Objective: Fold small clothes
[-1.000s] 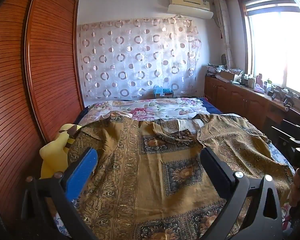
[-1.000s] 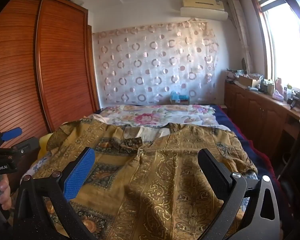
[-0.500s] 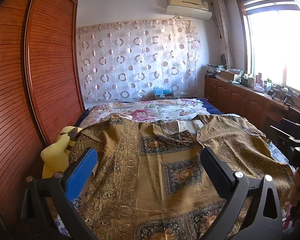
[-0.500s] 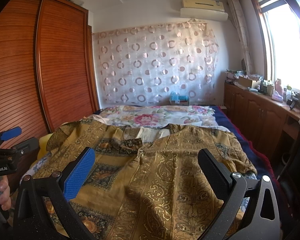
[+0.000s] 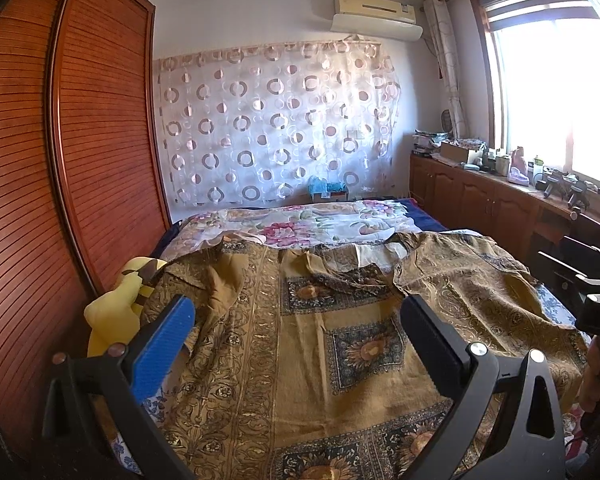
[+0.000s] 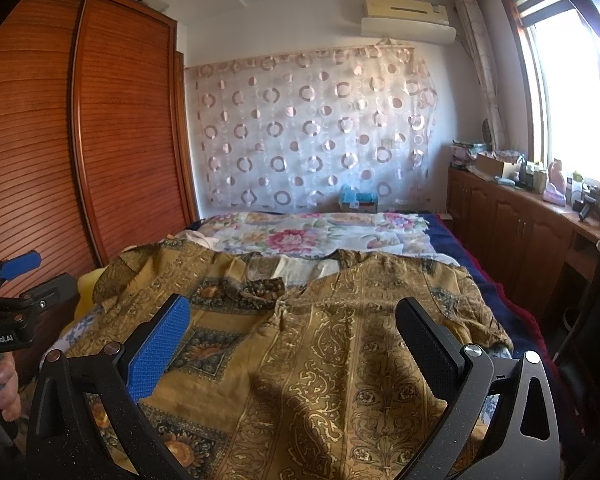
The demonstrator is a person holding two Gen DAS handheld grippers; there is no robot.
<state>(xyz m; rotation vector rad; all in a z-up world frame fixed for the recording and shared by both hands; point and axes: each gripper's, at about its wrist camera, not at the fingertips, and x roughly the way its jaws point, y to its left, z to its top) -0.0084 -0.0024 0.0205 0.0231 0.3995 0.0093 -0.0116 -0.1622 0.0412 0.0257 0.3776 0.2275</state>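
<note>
I hold two tongs over the bed (image 5: 428, 220), one in each hand. My left gripper (image 5: 296, 320) is spread wide with nothing between its two fingers: one blue pad (image 5: 162, 346) on the left, one black pad (image 5: 430, 338) on the right. My right gripper (image 6: 292, 318) is spread just as wide and is just as empty, again one blue pad (image 6: 158, 346) and one black (image 6: 428, 340).

One garment lies under both: a single golden-brown patterned shirt (image 5: 300, 344), spread flat across the near part of the bed, collar toward the far wall, front open at the neck. I count two sleeves, one reaching left (image 6: 136, 268) and one right (image 6: 456, 292). Neither gripper touches the cloth; both hang above its lower part.

Beyond the shirt lies one floral sheet (image 5: 300, 226). One yellow soft toy (image 5: 114, 312) sits at the bed's left edge beside the wooden wardrobe (image 5: 60, 160). One circle-patterned curtain (image 5: 276, 124) covers the far wall, with one air conditioner (image 5: 374, 16) above it.
</note>
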